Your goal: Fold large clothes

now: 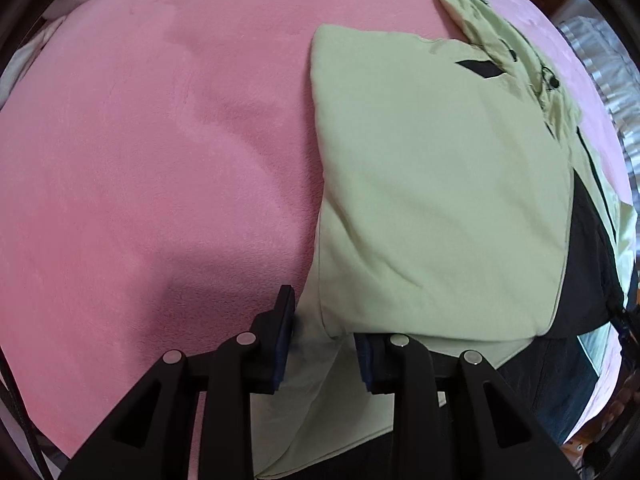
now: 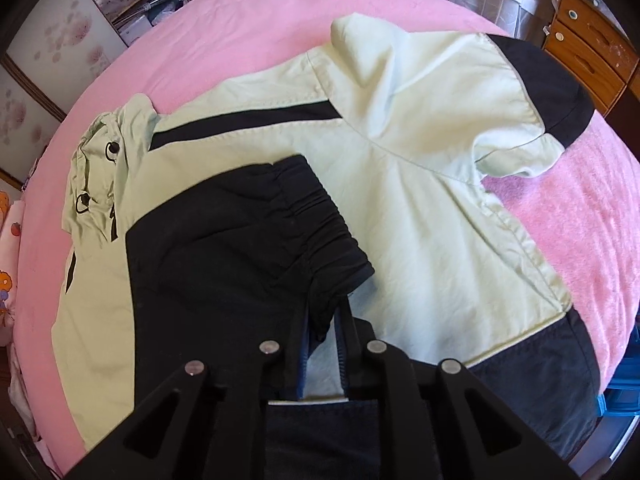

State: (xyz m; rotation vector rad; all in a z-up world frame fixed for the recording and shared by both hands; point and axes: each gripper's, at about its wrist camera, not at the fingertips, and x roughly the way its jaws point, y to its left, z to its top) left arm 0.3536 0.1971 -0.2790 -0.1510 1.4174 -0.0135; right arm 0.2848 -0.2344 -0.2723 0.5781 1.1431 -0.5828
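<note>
A pale green jacket with black panels [image 2: 420,184] lies spread on a pink bed. Its hood [image 2: 96,152] is at the left, one sleeve with a black cuff [image 2: 556,92] at the far right. In the left wrist view the jacket [image 1: 432,184] lies folded over itself at the right. My left gripper [image 1: 326,320] has its jaws apart around a green fold of fabric [image 1: 316,344] that hangs between them. My right gripper [image 2: 324,320] is shut on the black elastic cuff [image 2: 316,216] of the other sleeve, held over the jacket's body.
The pink blanket [image 1: 160,160] covers the bed to the left of the jacket. A wooden drawer unit [image 2: 588,48] stands beyond the bed at the right. Patterned cupboard doors [image 2: 52,60] and a cartoon pillow [image 2: 8,240] are at the left.
</note>
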